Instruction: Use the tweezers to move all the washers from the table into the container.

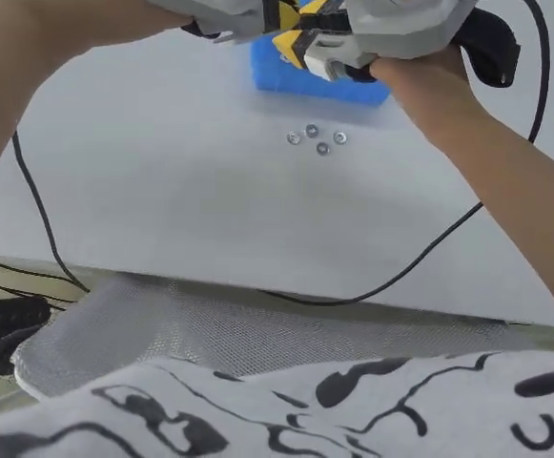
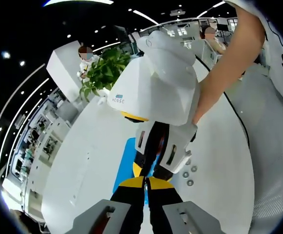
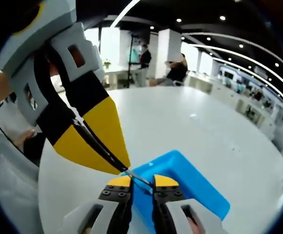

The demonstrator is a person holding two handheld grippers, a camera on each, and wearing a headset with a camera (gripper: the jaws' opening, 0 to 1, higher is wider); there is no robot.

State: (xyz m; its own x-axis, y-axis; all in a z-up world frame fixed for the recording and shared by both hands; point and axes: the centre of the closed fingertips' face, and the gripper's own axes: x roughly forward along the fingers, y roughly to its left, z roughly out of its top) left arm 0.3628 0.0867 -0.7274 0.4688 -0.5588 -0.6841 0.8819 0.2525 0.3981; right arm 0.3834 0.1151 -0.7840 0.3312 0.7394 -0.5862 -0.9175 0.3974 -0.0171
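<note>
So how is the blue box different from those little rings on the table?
The blue container is much bigger and boxy; the washers are tiny and round with holes. The container is bright blue, the washers shiny grey. There is one container but four washers. Both sit on the white table, close together.

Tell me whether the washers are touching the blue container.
Apart. The head view shows a strip of bare table between the washers and the blue container.
</note>
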